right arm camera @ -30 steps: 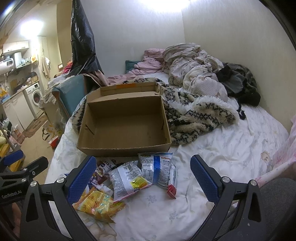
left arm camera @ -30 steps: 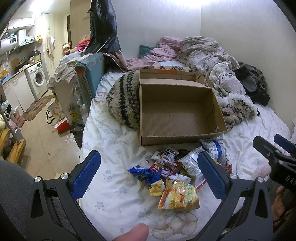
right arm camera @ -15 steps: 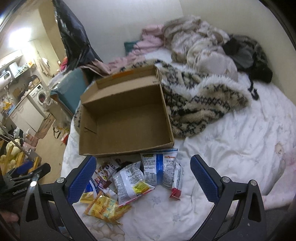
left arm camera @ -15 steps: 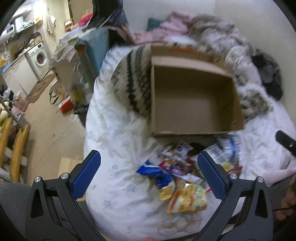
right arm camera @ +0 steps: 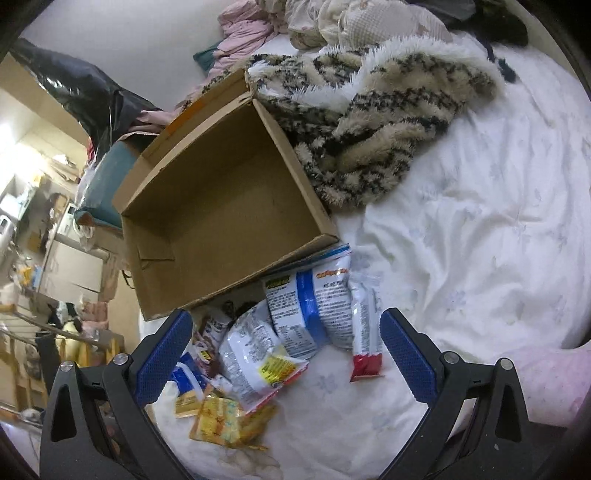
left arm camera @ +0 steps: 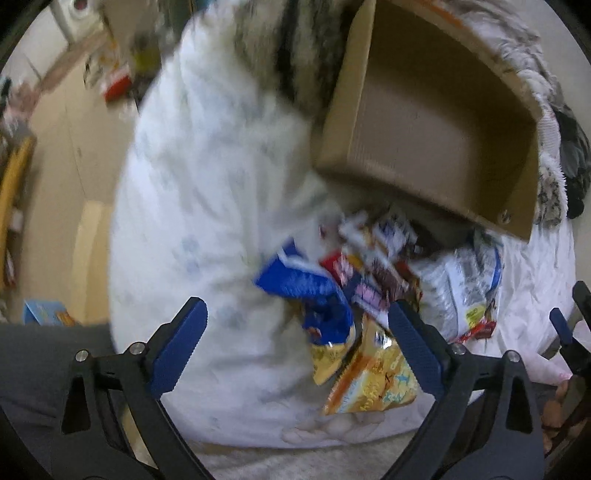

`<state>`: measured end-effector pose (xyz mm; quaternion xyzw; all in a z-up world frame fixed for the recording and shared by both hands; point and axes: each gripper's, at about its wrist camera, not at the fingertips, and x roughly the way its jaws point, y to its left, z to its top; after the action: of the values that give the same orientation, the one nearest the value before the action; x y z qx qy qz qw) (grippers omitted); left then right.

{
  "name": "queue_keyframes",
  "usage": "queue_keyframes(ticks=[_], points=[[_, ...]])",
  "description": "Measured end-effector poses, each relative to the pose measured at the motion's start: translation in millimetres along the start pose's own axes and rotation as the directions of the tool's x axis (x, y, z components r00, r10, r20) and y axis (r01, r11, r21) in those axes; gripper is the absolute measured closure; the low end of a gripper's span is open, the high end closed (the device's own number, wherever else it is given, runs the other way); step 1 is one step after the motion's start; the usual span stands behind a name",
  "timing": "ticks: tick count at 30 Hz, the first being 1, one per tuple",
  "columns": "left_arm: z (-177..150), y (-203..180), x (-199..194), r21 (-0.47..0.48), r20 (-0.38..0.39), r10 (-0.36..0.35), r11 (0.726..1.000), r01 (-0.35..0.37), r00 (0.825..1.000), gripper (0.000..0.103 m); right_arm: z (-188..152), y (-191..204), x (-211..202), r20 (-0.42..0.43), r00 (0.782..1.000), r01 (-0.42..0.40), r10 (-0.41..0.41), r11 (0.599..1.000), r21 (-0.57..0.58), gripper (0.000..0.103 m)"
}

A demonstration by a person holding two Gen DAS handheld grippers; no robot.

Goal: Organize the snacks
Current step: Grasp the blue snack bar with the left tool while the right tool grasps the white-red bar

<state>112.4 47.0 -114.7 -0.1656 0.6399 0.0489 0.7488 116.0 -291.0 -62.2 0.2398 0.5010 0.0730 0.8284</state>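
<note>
A pile of snack packets lies on the white bed in front of an empty cardboard box (left arm camera: 436, 122), which also shows in the right wrist view (right arm camera: 221, 221). The pile holds a blue packet (left arm camera: 306, 295), a yellow packet (left arm camera: 373, 376), white-and-blue bags (right arm camera: 314, 306) and a red-ended bar (right arm camera: 365, 332). My left gripper (left arm camera: 295, 347) is open above the pile's near edge, over the blue and yellow packets. My right gripper (right arm camera: 284, 354) is open above the white bags. Neither holds anything. The left view is blurred.
A furry striped blanket (right arm camera: 369, 122) lies against the box's right and far sides. Crumpled clothes (right arm camera: 332, 18) sit at the bed's head. The bed's left edge drops to the floor (left arm camera: 62, 155) with clutter. The white duvet (right arm camera: 480, 240) spreads to the right.
Both grippers have tilted down and moved closer to the snack pile, the left swinging left and the right rolling. Both stay open. The snacks and box have not moved.
</note>
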Motion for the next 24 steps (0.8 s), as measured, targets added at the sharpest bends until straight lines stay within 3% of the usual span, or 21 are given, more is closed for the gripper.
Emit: queue_keyframes(ticks=[5, 7, 10, 17, 20, 24], points=[[0.1, 5.2, 42.4, -0.073, -0.089, -0.062, 0.996, 0.056, 0.994, 0.027, -2.0, 1.2, 4.6, -0.013, 1.000, 0.018, -0.018, 1.000, -0.019, 0.000], [0.0, 14.0, 54.2, -0.122, -0.125, -0.089, 0.990, 0.074, 0.988, 0.052, -1.4, 2.5, 4.3, -0.006, 1.000, 0.021, -0.021, 0.999, -0.028, 0.000], [-4.5, 23.7, 53.3, -0.184, -0.128, -0.160, 0.974, 0.135, 0.979, 0.071, -0.3, 3.6, 2.5, 0.011, 1.000, 0.016, -0.016, 0.999, -0.041, 0.000], [-7.9, 21.0, 27.1, -0.115, -0.086, -0.121, 0.987, 0.111, 0.989, 0.086, 1.6, 1.9, -3.4, 0.032, 0.999, 0.000, 0.001, 1.000, -0.028, 0.000], [-6.2, 12.1, -2.3, -0.013, -0.031, -0.070, 0.997, 0.070, 0.997, 0.086, 3.5, -3.7, -6.7, 0.042, 0.999, -0.002, 0.002, 1.000, -0.008, 0.000], [6.2, -8.1, -33.3, 0.128, 0.043, -0.028, 0.992, 0.022, 0.999, 0.086, 7.0, -21.9, 2.0, 0.004, 1.000, 0.013, -0.014, 0.997, 0.073, 0.000]])
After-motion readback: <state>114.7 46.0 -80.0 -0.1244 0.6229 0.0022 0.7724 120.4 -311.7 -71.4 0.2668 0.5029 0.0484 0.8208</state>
